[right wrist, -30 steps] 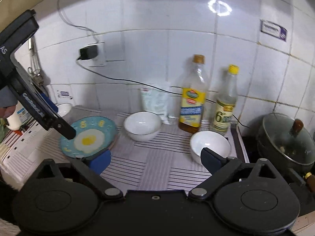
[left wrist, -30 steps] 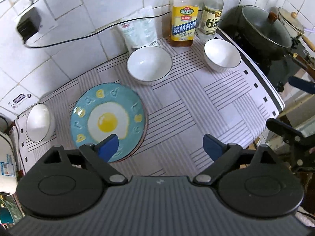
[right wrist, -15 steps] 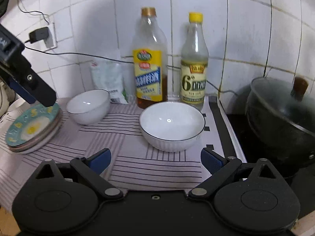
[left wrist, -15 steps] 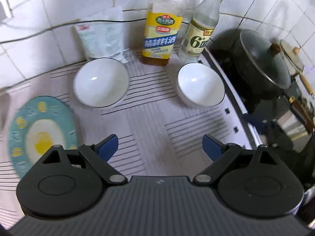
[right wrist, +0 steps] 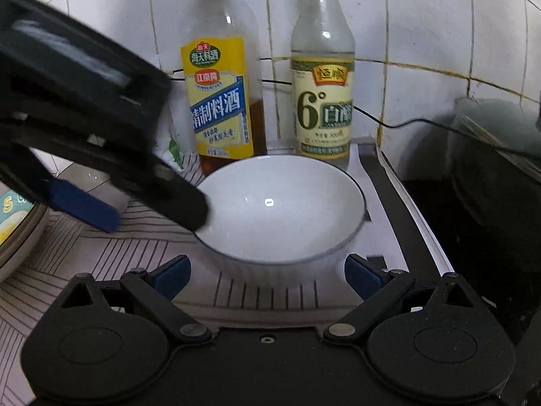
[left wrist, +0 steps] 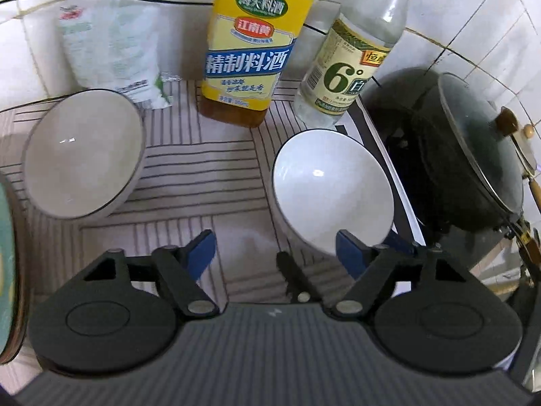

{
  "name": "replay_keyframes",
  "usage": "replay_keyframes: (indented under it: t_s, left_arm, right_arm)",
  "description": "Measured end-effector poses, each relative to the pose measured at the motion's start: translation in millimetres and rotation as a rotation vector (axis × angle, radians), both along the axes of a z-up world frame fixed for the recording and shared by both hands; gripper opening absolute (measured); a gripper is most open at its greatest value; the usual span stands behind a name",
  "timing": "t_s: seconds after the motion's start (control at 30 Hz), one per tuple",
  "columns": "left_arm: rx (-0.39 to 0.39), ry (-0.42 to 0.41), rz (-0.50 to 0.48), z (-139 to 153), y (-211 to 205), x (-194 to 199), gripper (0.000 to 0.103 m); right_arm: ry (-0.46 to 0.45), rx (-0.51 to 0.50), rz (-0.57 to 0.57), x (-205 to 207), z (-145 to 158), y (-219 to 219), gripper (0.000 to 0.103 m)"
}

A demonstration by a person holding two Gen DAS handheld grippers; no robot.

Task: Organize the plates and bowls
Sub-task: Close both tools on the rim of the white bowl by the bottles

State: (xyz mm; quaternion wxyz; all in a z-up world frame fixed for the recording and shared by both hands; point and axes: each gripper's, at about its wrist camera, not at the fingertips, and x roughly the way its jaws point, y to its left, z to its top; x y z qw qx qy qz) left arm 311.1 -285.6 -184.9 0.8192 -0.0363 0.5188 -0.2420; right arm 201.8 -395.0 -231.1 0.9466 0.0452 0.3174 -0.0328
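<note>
both grippers are closing on the right bowl beside the vinegar bottle; the right gripper is wide, straddling its near rim, the left gripper wide too; next, probably pinch the rim and carry it to the other bowl

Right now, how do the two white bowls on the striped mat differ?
The right bowl sits in front of the vinegar bottle at the mat's edge near the wok; the left bowl sits in front of the white pouch. Both hand-held grippers, left and right, open, crowd the right bowl; none is at the left bowl. Both are empty, white, dark-rimmed.
</note>
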Motion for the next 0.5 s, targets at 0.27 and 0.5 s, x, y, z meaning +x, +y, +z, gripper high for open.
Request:
replay_keyframes:
  t_s: [0.27,0.5]
  left_arm:
    - [0.011,0.029,-0.014,-20.7,-14.7,15.4,0.034]
    - [0.044,0.016,-0.025,-26.3,-19.8,13.6,0.012]
  right_arm:
    - [0.004,-0.007,0.004,9.8,-3.1,-5.2,0.100]
    - [0.004,-0.003,0.051,15.5,-10.4,-3.7,0.098]
